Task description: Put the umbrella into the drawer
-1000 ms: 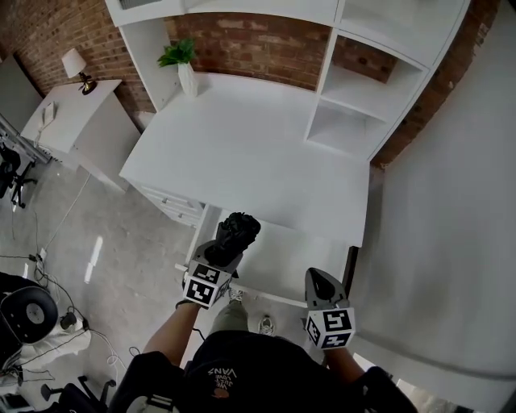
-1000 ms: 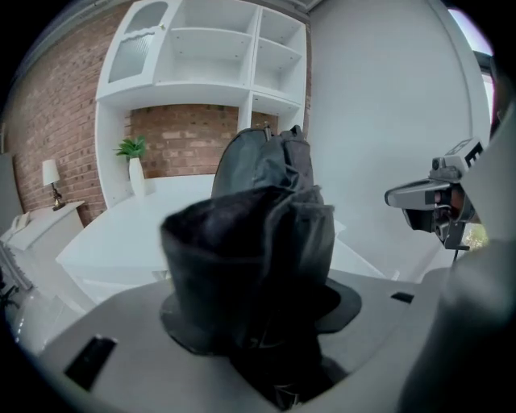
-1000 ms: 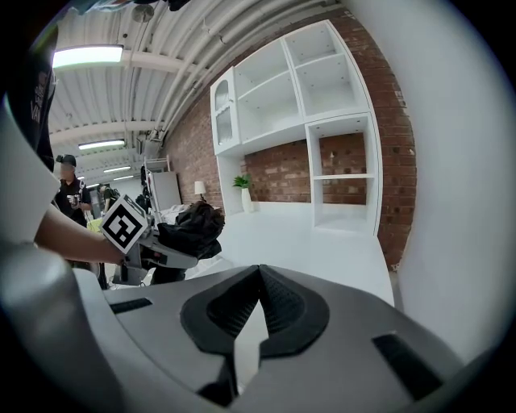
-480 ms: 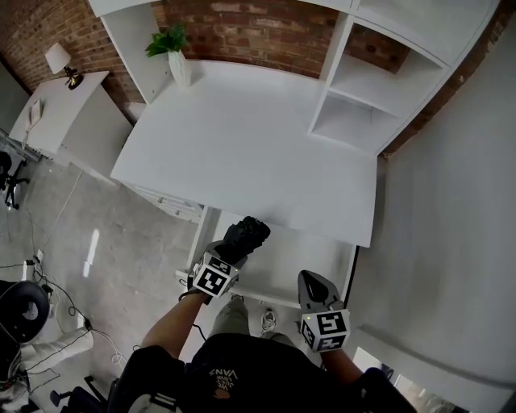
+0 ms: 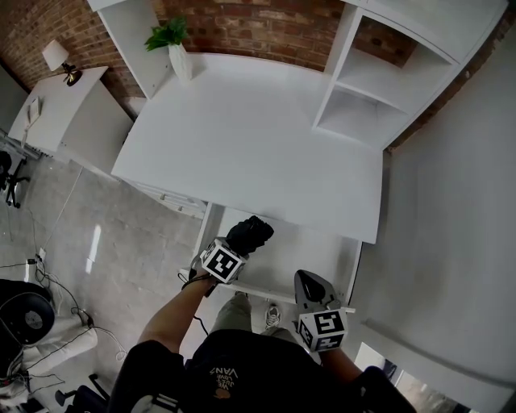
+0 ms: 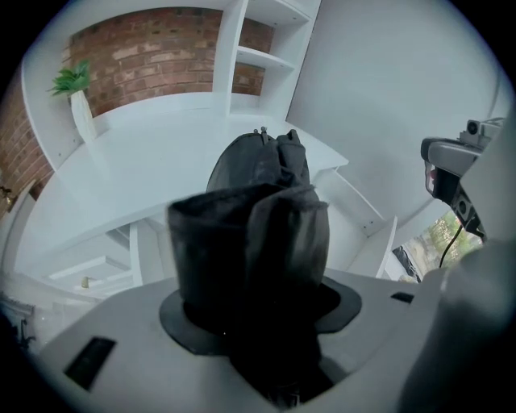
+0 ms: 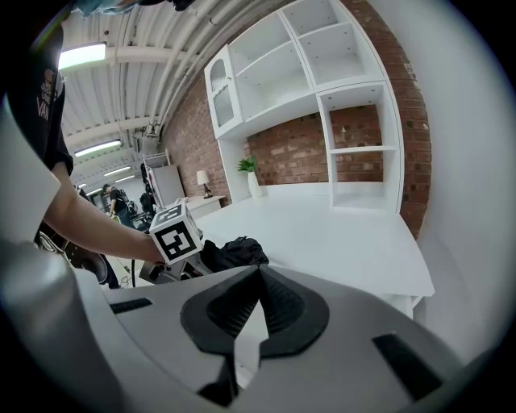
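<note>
While the left gripper (image 5: 235,248) points steeply down, its jaws are clamped on the umbrella (image 5: 251,234). The umbrella is black, folded short, with soft crumpled fabric bunched into a stubby roll. In the left gripper view the fabric fills the gap between the pads, and a rounded end pokes out past the tips.

The umbrella hangs over the open drawer (image 5: 310,252), at its rear left corner, just beside the desk (image 5: 258,145) front edge. Whether it touches the drawer floor can't be told.

The drawer is a smooth white rectangular box with a flat bottom, pulled out from under the desk.

The right gripper (image 5: 311,282) sits near the drawer's front rail, on the right side. Its jaws are together at the tips with nothing between them. It has a grey plastic shell tapering to a point and dark ribbed pads.

The desk is a matte white slab with a mostly bare top. A leafy green plant (image 5: 168,35) stands in a tall white vase at the rear left. White box-shaped shelves (image 5: 379,89) stand at the rear right. The rough red brick wall (image 5: 266,24) runs behind them. The floor (image 5: 97,234) is glossy grey concrete.
</note>
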### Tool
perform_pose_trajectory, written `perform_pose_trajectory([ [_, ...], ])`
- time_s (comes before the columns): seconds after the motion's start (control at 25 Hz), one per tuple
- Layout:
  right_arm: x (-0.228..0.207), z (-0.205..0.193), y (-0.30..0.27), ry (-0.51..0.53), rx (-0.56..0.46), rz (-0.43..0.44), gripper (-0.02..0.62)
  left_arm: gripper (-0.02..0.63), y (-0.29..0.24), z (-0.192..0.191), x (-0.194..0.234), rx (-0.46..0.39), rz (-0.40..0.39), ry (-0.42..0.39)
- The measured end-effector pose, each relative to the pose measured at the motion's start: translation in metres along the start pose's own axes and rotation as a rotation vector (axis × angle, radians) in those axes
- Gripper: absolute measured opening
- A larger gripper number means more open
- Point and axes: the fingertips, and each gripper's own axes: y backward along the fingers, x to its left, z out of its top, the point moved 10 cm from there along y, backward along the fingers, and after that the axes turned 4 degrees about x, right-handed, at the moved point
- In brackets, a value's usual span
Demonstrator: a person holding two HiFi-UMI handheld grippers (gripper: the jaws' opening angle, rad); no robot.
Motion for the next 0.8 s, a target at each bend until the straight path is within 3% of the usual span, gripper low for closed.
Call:
perform_pose_trajectory([
  [0.28,0.004,-0.005,-0.003,-0.012,-0.007,-0.003,0.001,0.236,-0.021,0.01,0.007,0.202,-0.043,-0.087],
  [0.8,-0.011,-0.005,-0.009,-0.083,-0.007,-0.048,0.001,0.238,-0.076,0.027,0.023,0.384,-0.008,-0.182],
])
